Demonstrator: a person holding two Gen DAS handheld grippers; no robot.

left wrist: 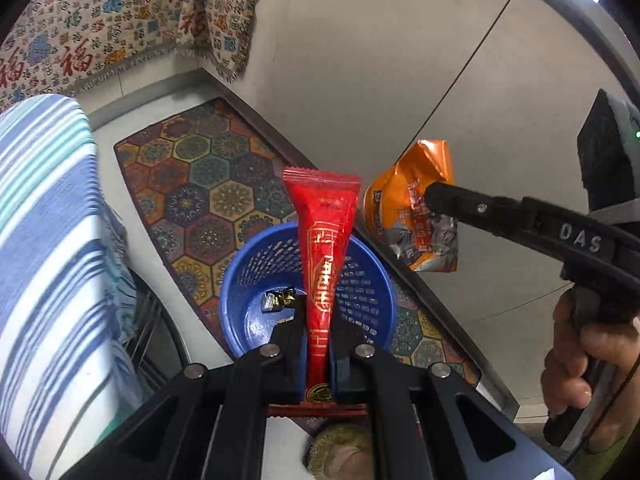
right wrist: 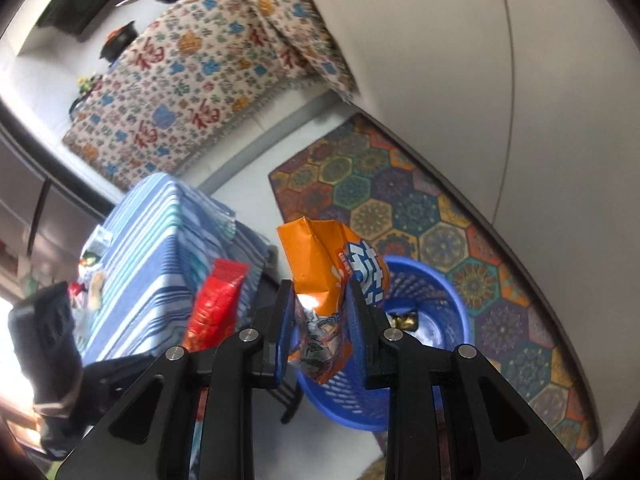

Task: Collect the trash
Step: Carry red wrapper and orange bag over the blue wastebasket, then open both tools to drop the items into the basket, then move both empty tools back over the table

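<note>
We count: one red wrapper (left wrist: 325, 252), one orange snack bag (left wrist: 412, 204), one blue basket (left wrist: 240, 300), one small wrapper (left wrist: 280, 299) inside, two grippers, one patterned mat (left wrist: 192, 176).

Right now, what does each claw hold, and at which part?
Left claw grips the red wrapper near its lower end; right claw grips the orange bag at its crumpled middle.

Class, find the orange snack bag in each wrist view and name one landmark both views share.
Left wrist view: orange snack bag right of centre, pinched by the right claw.
Right wrist view: orange snack bag at centre, between the claw's fingers.
Shared landmark: blue basket on the hexagon-patterned mat.
</note>
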